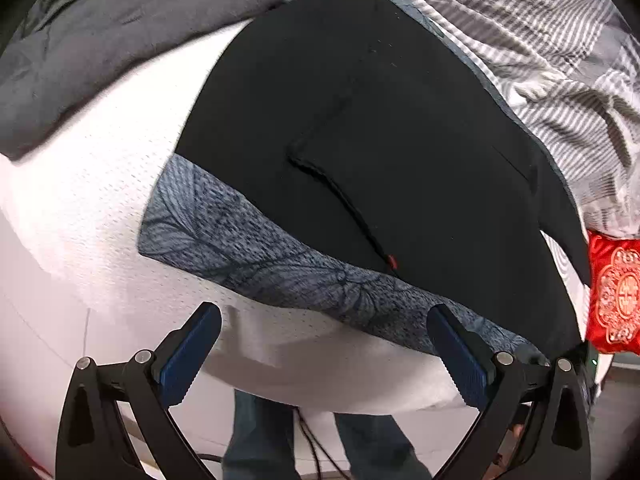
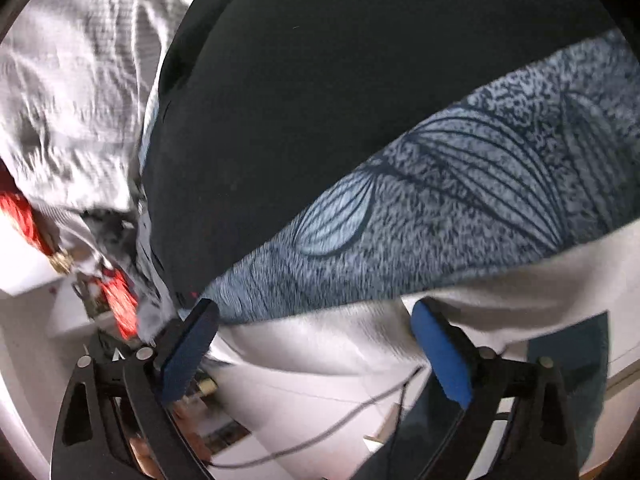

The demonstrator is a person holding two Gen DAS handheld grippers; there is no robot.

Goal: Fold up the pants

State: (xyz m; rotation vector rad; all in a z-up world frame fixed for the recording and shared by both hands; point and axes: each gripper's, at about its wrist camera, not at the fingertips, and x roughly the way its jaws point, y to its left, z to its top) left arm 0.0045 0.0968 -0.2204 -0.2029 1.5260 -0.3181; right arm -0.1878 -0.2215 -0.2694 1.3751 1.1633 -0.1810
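Black pants (image 1: 380,120) lie spread flat on a blue-grey patterned cloth (image 1: 248,256) over a white mattress (image 1: 100,220); a drawstring with a red tip (image 1: 394,261) rests on them. My left gripper (image 1: 324,316) stands open above the mattress's near edge, short of the patterned cloth, nothing between its blue pads (image 1: 188,356). In the right wrist view the pants (image 2: 320,100) fill the top, the patterned cloth (image 2: 460,208) below them. My right gripper (image 2: 316,312) is open at the cloth's near edge, its left finger near the pants' corner, nothing between the fingers.
A dark grey quilt (image 1: 100,48) lies at the far left and a grey striped blanket (image 1: 540,60) bunches along the right. A red embroidered cushion (image 1: 614,296) sits at the right edge. A person's legs in jeans (image 1: 260,436) stand below the mattress edge, with cables hanging.
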